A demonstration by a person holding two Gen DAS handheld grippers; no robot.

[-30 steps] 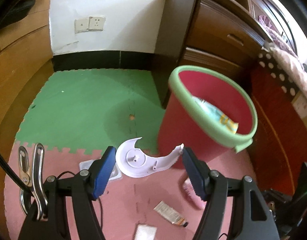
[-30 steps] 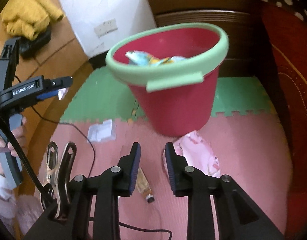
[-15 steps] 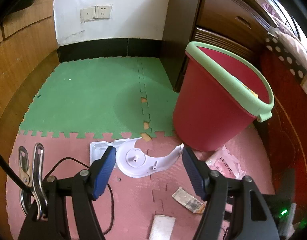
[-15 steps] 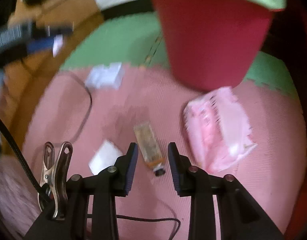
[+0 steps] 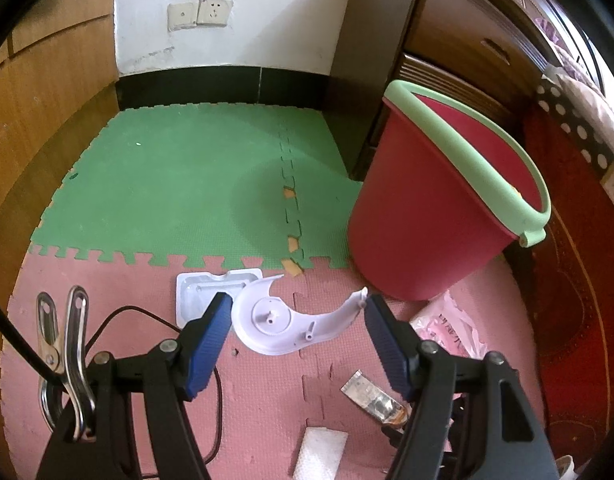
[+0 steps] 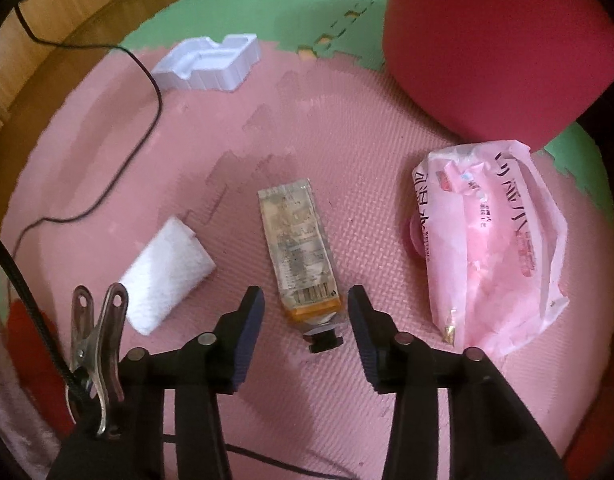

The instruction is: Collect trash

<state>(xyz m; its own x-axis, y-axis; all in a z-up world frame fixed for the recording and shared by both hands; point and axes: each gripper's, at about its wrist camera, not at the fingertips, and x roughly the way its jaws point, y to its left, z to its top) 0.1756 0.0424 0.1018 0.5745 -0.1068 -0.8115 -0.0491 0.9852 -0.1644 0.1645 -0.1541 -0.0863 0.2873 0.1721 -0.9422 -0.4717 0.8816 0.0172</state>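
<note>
Two grippers are working over a pink and green foam mat (image 5: 155, 184), and we are taking the left wrist view first. Our left gripper (image 5: 297, 320) is holding a white plastic shell (image 5: 283, 326) at the lower centre of the frame, its blue pads pressing on the shell's two ends with the jaws standing wide. Behind the shell a clear blister tray (image 5: 199, 292) is lying on the mat. A red bucket (image 5: 427, 236) with a green rim is standing at the right, and a pink bag (image 5: 451, 324) is lying just below it. A flattened tube (image 5: 371, 396) and a white tissue (image 5: 321, 452) are lying at the lower edge of the frame.

Turning to the right wrist view, our right gripper (image 6: 305, 312) is pointing down at the mat with its jaws opening, about half apart. The tube (image 6: 297, 248) is lying at centre frame, its capped end sitting between the fingers, and the pads are not touching it. The tissue (image 6: 165, 272) is lying at the left, the bag (image 6: 491, 248) at the right, the tray (image 6: 211, 64) at the upper left, and the bucket (image 6: 495, 44) at the upper right.
</note>
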